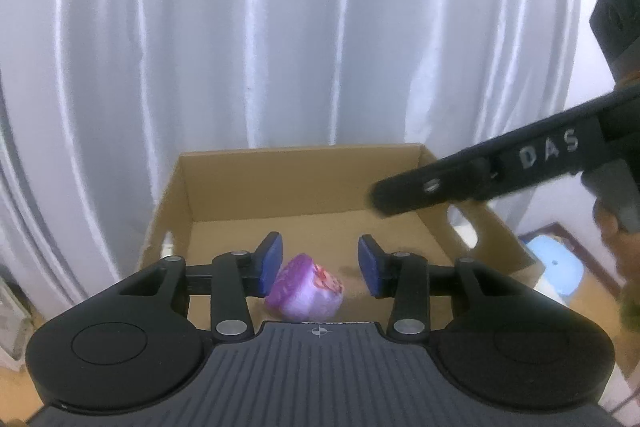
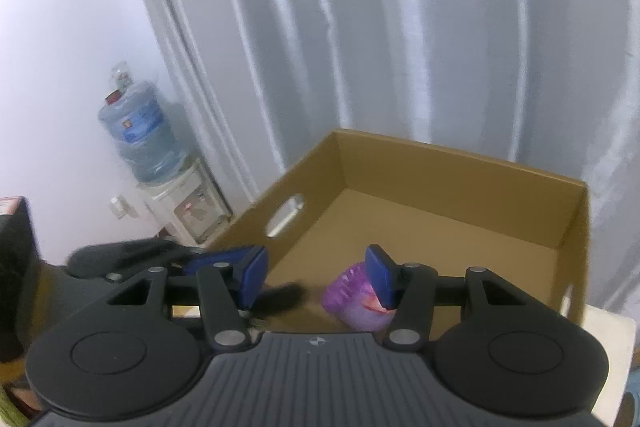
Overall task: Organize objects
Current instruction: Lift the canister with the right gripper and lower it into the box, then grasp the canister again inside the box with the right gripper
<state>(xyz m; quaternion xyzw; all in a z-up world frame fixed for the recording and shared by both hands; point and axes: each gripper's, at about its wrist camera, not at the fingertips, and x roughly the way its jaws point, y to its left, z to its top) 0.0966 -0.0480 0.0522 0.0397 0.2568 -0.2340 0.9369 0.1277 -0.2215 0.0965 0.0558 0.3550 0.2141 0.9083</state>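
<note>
White curtain [image 1: 280,27], cardboard box [image 1: 304,183] holding purple packet [image 1: 304,291], water dispenser [image 2: 176,203]

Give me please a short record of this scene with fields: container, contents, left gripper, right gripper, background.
container: open cardboard box with cut-out handle holes in its side walls
contents: one purple wrapped packet lying on the box floor near the front wall; nothing else visible inside
left gripper: jaws apart, nothing between the blue pads; packet lies below them
right gripper: jaws apart, holding nothing, over the box front
background: pale curtain; water dispenser with a blue bottle at the left of the right wrist view
</note>
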